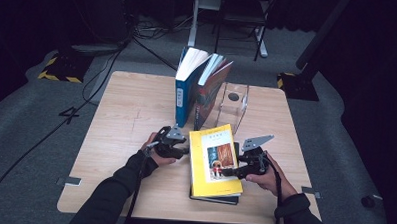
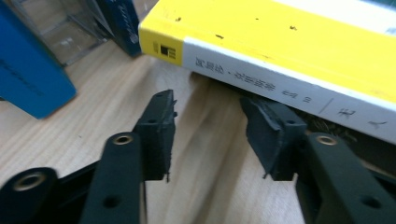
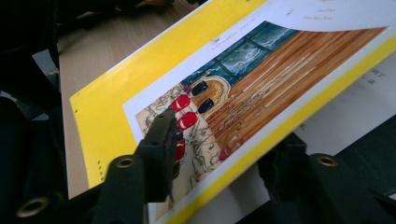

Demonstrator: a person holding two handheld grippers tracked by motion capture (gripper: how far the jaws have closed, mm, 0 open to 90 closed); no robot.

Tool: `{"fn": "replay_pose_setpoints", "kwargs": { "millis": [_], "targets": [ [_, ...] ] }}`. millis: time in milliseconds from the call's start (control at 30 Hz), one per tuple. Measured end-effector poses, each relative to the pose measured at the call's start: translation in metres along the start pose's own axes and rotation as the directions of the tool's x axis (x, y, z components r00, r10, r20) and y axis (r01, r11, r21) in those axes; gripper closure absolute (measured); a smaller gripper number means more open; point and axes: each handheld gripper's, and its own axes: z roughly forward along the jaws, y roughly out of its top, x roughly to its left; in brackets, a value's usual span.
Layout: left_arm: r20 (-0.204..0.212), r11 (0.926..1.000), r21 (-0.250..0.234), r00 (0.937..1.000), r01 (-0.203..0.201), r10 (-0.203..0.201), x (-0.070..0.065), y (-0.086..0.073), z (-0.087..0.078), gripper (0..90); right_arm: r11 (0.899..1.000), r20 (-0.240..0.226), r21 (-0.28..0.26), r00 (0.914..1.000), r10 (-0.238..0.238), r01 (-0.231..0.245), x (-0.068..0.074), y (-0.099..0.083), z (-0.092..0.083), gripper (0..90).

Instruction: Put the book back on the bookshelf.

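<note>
Yellow paperback book (image 1: 214,162) with a picture panel on its cover lies flat on a dark book (image 1: 214,197), of which a thin edge shows beneath it, near the front edge of the light wooden surface (image 1: 126,114). Just behind the yellow book stand a blue book (image 1: 184,91) and a red-covered book (image 1: 210,90), both upright with pages fanned, and a clear plastic bookend (image 1: 232,107) beside them. Left gripper (image 2: 210,135) sits at the yellow book's spine side; its jaws stand apart over bare wood with nothing between them, one pad tucked just below the spine. Right gripper (image 3: 224,151) sits at the yellow book's opposite edge; one jaw lies on the front cover (image 3: 243,84), which is lifted off the pages, and the other is beneath it. Whether the pads press the cover cannot be told.
</note>
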Motion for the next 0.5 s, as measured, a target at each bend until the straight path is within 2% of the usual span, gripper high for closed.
{"fn": "replay_pose_setpoints", "kwargs": {
  "millis": [67, 100, 233, 367, 500],
  "targets": [
    [0.02, 0.9999, -0.007, 0.9998, 0.008, -0.008, 0.003, 0.001, 0.001, 57.6, 1.0, -0.019, -0.013, 0.9998, 0.002, -0.002, -0.003, 0.0, 0.001, 58.8],
    [0.024, 0.9999, -0.004, 0.9996, 0.014, -0.014, 0.004, 0.002, 0.001, 58.4, 0.999, -0.024, -0.03, 0.9996, -0.011, 0.01, -0.002, -0.001, 0.0, 61.8],
    [0.042, 0.9989, -0.047, 0.9991, 0.005, -0.003, 0.004, 0.012, -0.006, 61.0, 0.994, -0.015, -0.087, 0.9977, -0.066, 0.064, 0.003, -0.003, -0.01, 66.9],
    [0.08, 0.9971, -0.075, 0.9968, 0.012, -0.006, 0.002, 0.03, -0.016, 65.6, 0.982, 0.026, -0.145, 0.9925, -0.12, 0.122, 0.013, -0.006, -0.021, 67.9],
    [0.083, 0.9973, -0.067, 0.9959, -0.031, 0.036, -0.004, 0.05, -0.027, 70.7, 0.966, 0.083, -0.173, 0.9803, -0.179, 0.191, 0.025, -0.006, -0.033, 67.8]
  ]
}}
